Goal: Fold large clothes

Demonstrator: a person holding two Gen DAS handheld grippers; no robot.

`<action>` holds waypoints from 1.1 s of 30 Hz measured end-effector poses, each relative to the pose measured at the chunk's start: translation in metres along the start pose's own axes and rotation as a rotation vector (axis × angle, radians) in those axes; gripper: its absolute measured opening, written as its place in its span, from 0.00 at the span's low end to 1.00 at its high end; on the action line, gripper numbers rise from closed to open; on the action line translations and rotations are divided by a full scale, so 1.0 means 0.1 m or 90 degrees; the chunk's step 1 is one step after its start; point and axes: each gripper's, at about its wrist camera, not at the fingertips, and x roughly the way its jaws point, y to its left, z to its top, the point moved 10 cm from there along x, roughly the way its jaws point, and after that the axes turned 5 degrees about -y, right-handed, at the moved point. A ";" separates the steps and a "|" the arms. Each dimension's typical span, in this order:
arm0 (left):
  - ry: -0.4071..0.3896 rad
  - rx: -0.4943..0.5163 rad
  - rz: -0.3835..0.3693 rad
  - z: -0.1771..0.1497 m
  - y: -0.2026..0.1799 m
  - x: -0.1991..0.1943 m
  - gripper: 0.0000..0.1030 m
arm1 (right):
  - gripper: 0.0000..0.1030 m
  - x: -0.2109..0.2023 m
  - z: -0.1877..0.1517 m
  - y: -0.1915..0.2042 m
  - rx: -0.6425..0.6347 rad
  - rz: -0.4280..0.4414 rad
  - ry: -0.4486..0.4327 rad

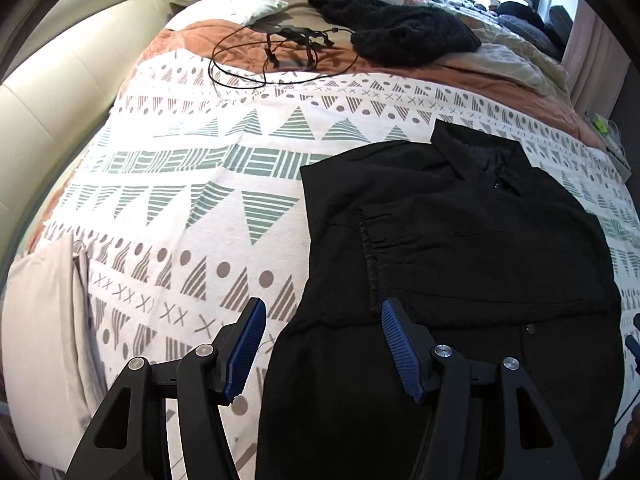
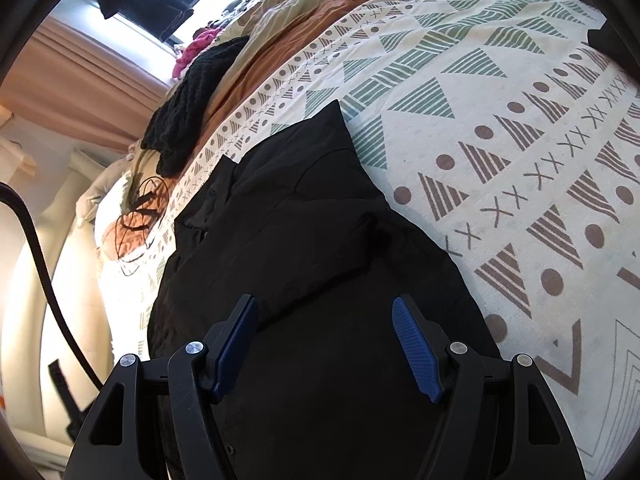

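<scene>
The black jacket (image 1: 460, 248) lies flat on the bed (image 1: 192, 184), collar up, one sleeve seemingly folded across. Left gripper (image 1: 322, 344) and right gripper (image 2: 326, 344) hover spread, empty.

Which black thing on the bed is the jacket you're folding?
Look at the white bedspread with green and brown triangles. The smooth black collared jacket lies flat on it, one cuffed sleeve folded across its front. The fuzzy black knitted garment lies crumpled farther away, on the orange blanket.

no readable text, no labels, no brand marks, no numbers in either view, only geometric print on the bedspread (image 1: 192, 184)
</scene>
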 end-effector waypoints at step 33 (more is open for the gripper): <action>-0.173 -0.072 -0.097 -1.03 1.19 -2.40 0.92 | 0.97 -1.91 -1.22 -0.22 -0.057 0.011 -0.143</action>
